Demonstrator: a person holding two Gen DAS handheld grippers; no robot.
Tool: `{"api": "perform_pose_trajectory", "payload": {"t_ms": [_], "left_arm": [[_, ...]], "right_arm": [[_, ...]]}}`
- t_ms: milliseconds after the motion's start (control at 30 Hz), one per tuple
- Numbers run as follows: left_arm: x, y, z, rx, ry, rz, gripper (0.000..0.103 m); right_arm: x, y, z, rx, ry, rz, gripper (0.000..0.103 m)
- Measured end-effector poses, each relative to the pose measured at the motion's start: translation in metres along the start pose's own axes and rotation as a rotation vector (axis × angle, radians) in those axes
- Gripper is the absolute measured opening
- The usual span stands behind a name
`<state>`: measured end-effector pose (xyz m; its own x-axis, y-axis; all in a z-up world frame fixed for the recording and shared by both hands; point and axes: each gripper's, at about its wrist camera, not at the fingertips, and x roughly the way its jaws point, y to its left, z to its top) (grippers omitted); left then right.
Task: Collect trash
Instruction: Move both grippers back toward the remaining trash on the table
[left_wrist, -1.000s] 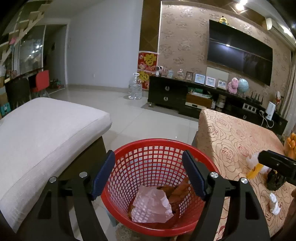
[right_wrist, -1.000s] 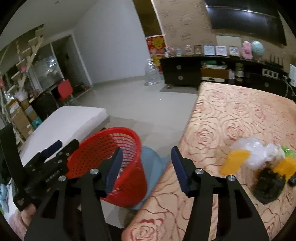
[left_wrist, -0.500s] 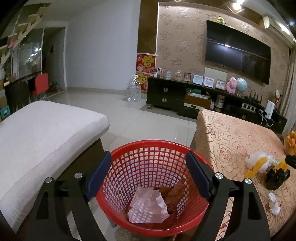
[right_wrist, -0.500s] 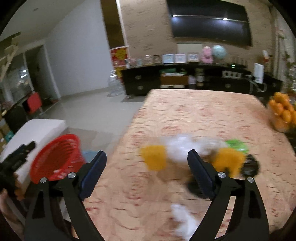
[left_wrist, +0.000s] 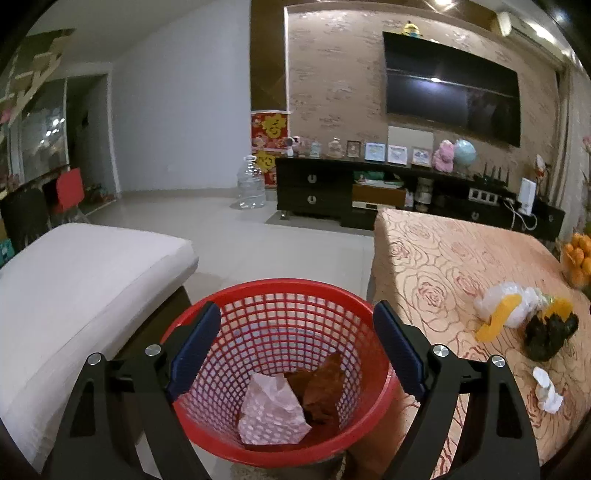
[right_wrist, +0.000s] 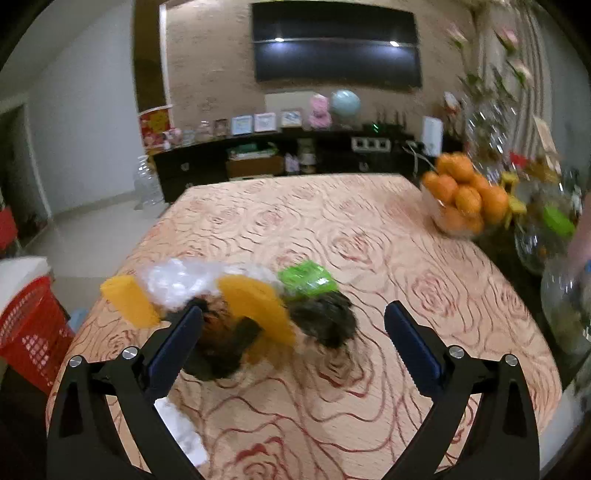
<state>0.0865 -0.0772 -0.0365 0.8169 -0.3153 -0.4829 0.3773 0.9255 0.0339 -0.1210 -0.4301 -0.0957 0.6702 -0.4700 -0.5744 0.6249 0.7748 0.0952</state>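
Observation:
A red mesh basket (left_wrist: 280, 291) stands beside the table and holds crumpled pink paper (left_wrist: 271, 410) and brown scraps (left_wrist: 321, 384). My left gripper (left_wrist: 295, 347) hovers over its near rim, jaws opening, gripping nothing. On the rose-patterned table (right_wrist: 332, 221) lies a trash pile: a white plastic bag (right_wrist: 177, 280), orange pieces (right_wrist: 255, 306), a green wrapper (right_wrist: 306, 277) and dark clumps (right_wrist: 325, 325). My right gripper (right_wrist: 293, 325) hangs just before the pile, jaws opening wide, pads touching nothing. A white tissue (right_wrist: 181, 432) lies by its left finger.
A bowl of oranges (right_wrist: 461, 195) and glass vases (right_wrist: 561, 295) crowd the table's right side. A white cushioned bench (left_wrist: 74, 288) sits left of the basket. Beyond are a dark TV cabinet (left_wrist: 332, 188) and a large water bottle (left_wrist: 251, 184) on the tiled floor.
My right gripper swung from the basket across to the trash pile on the table and its jaws spread much wider. The left gripper's jaws widened a little over the basket.

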Motion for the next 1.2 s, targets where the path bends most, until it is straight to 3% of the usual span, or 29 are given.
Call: {"api": "perform_pose_trajectory", "payload": {"t_ms": [300, 733, 1067, 1200], "left_arm": [[0.004, -0.036, -0.004, 0.052, 0.023, -0.06, 0.082], [0.011, -0.112, -0.006, 0.181, 0.055, -0.205, 0.082], [0.04, -0.186, -0.006, 0.327, 0.062, -0.311, 0.082], [0.058, -0.203, -0.008, 0.34, 0.088, -0.352, 0.082]], "right_arm": [[0.003, -0.024, -0.008, 0.064, 0.031, -0.014, 0.096], [0.0, -0.016, -0.012, 0.045, 0.037, 0.023, 0.096], [-0.003, -0.016, -0.013, 0.06, 0.042, 0.059, 0.096], [-0.002, -0.015, -0.014, 0.057, 0.048, 0.074, 0.096]]}}
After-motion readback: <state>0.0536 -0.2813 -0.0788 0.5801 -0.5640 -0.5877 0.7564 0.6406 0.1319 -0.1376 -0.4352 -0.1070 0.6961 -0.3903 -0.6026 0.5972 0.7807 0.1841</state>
